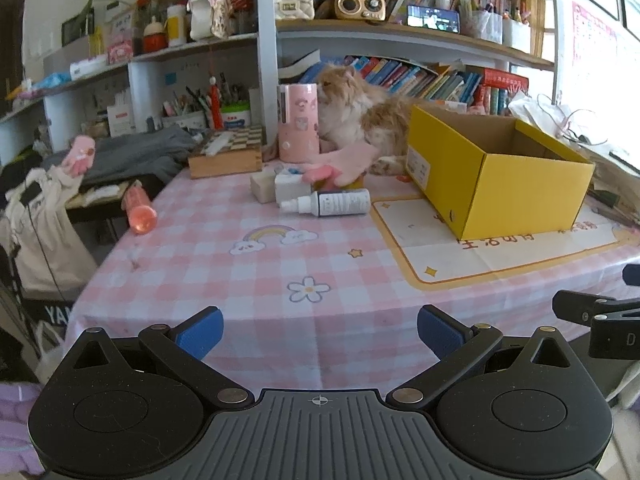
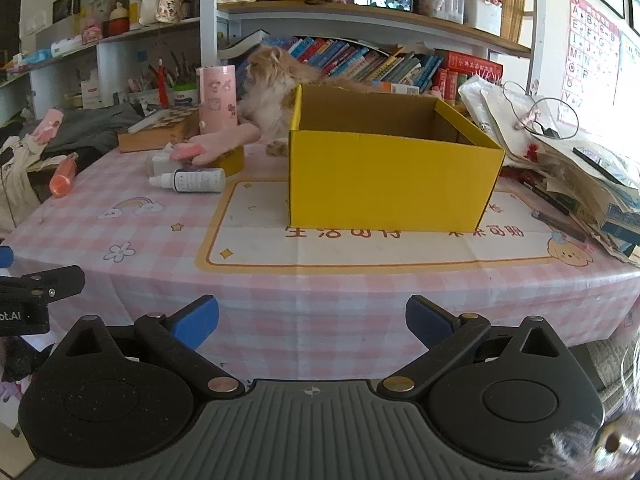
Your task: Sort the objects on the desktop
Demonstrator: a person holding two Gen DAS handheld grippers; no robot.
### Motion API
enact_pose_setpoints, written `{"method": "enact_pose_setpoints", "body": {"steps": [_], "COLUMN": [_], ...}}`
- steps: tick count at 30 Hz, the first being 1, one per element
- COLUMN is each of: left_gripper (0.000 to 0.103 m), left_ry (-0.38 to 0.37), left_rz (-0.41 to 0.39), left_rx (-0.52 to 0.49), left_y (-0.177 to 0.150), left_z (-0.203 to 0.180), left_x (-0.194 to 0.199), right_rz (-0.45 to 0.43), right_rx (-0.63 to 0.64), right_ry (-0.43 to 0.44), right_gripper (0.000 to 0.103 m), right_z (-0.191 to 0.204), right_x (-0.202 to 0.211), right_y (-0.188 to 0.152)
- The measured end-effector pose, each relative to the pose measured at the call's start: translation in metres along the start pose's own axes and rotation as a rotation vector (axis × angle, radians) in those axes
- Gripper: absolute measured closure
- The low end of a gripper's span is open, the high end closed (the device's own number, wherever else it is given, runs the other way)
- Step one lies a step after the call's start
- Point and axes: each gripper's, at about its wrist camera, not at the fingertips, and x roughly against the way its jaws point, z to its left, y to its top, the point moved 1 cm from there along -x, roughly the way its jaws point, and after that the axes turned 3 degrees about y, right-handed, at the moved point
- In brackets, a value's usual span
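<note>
Pink-and-white checked cloth (image 1: 256,272) covers the table, printed with a rainbow, stars and a flower, and a cream placemat with an orange border (image 2: 360,248) lies on it. On that mat stands an open yellow cardboard box (image 2: 392,184), its brown inside showing no contents from either wrist view. Left of the box sits a small cluster of things — a white dropper bottle with a dark label (image 1: 326,203) lying on its side, a white rectangular block (image 1: 264,186) and a pale tub (image 1: 292,188) just behind it, and a pink paw-shaped soft toy (image 1: 344,160) draped over a short yellow round container (image 2: 234,160). A tall pink cylinder with cartoon stickers (image 1: 298,122) stands upright behind them, beside a wooden box with a checkered top (image 1: 226,156). A fluffy orange-and-white cat (image 1: 360,116) sits between the cylinder and the yellow box, at the foot of the crowded bookshelf (image 2: 380,64). An orange-pink bottle (image 1: 138,208) lies at the table's far left edge, well apart from the cluster.

Both tools hang short of the near table edge — the left gripper (image 1: 320,332) and the right gripper (image 2: 312,320) each have their blue-padded fingers spread wide, nothing between them and touching nothing.
</note>
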Motion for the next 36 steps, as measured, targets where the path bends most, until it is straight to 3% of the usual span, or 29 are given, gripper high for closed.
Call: {"method": "enact_pose_setpoints", "body": {"steps": [18,36], "left_gripper": [0.000,0.000], "left_ry": [-0.007,0.086], "left_rz": [-0.012,0.002], "left_rx": [0.006,0.050], "left_y": [-0.001,-0.003], "left_z": [0.008,0.040], "left_x": [0.005,0.007], "right_rz": [0.001,0.023], "right_rx": [0.031,0.097], "right_ry": [0.005,0.112], "right_gripper": [0.002,0.003], "right_z": [0.010,0.044], "right_x": [0.003,-0.018], "right_y": [0.001,0.015]}}
